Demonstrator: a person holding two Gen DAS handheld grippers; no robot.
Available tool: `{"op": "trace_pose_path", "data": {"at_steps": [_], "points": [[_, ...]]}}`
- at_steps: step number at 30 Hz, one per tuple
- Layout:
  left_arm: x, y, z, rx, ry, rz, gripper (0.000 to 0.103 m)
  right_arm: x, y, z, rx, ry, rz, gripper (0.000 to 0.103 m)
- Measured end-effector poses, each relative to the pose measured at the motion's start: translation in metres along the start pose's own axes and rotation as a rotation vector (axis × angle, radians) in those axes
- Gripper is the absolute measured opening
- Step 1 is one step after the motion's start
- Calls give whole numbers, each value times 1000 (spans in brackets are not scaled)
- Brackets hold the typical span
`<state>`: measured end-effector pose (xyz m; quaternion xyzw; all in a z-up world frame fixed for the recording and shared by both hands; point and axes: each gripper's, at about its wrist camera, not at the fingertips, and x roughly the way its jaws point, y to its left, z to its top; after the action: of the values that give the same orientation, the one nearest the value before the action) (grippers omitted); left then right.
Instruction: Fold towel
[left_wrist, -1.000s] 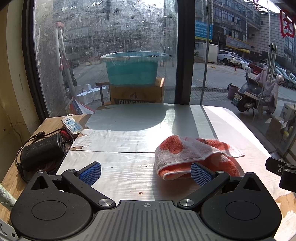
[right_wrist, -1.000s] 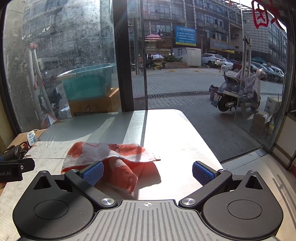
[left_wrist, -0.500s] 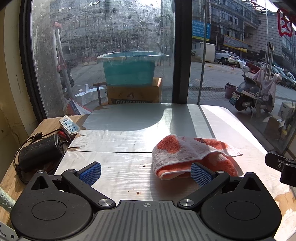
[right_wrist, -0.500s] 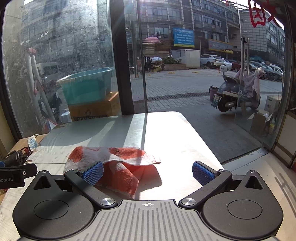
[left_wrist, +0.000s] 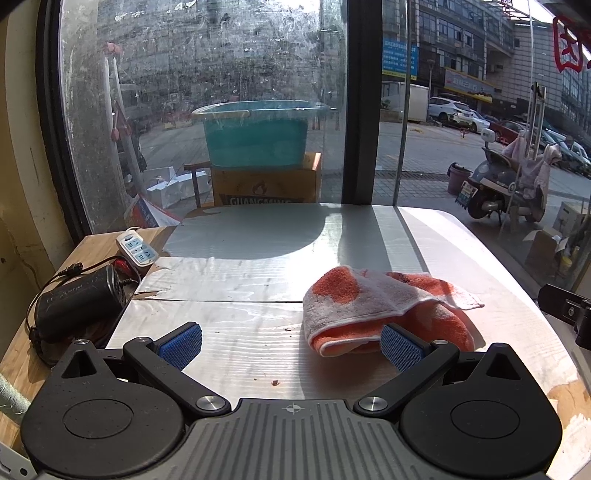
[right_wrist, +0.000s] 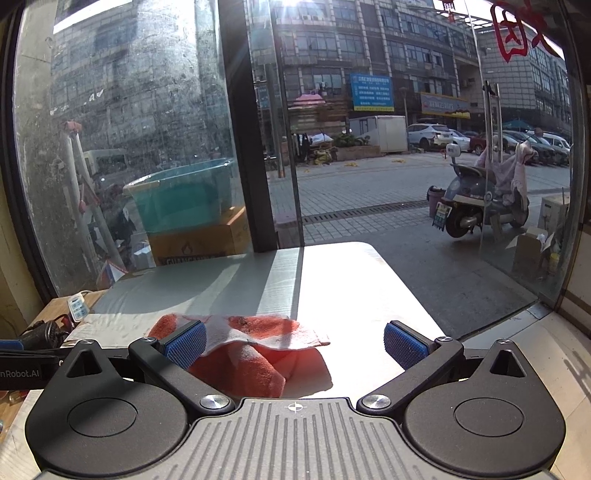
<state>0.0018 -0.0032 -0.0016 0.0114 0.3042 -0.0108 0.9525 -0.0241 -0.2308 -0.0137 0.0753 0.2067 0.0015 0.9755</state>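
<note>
An orange and white towel (left_wrist: 384, 306) lies loosely folded on the white table (left_wrist: 258, 258), right of centre in the left wrist view. It also shows in the right wrist view (right_wrist: 251, 347), low and left of centre. My left gripper (left_wrist: 291, 347) is open and empty, just short of the towel, its right pad (left_wrist: 400, 347) in front of the towel's near edge. My right gripper (right_wrist: 295, 349) is open and empty, above the towel's near right part, its left pad (right_wrist: 184, 343) in front of the cloth.
A black power adapter (left_wrist: 77, 299) with cables and a white power strip (left_wrist: 136, 251) lie on the wooden ledge at the left. A glass window with a dark post (left_wrist: 358, 103) stands behind the table. The table's right edge (right_wrist: 417, 299) drops to the floor.
The right gripper has pulled back and tilted up, so the towel sits lower in its view. The left gripper has barely shifted. The towel lies as before.
</note>
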Motion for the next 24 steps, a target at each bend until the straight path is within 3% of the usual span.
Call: {"op": "trace_pose_path", "data": {"at_steps": [10,13,16,18,20,23,24], "points": [[11,1,1,0,26,-10,103,17,-9,2,-56,-14,-83,103],[18,0,1,1,39,-9,103,27,-17,3,-39,40,-34,103],[25,-1,2,3,54,-6,103,32,-20,1,-55,41,-9,102],[29,-2,1,4,62,-4,103,35,-17,-1,-101,39,-21,96],[33,-2,1,4,69,-4,103,40,-16,-2,-116,53,-7,75],[40,-3,0,2,89,-8,103,55,-21,-3,-87,106,26,59],[42,-4,-1,2,96,-12,103,61,-26,-4,-65,128,38,57]]}}
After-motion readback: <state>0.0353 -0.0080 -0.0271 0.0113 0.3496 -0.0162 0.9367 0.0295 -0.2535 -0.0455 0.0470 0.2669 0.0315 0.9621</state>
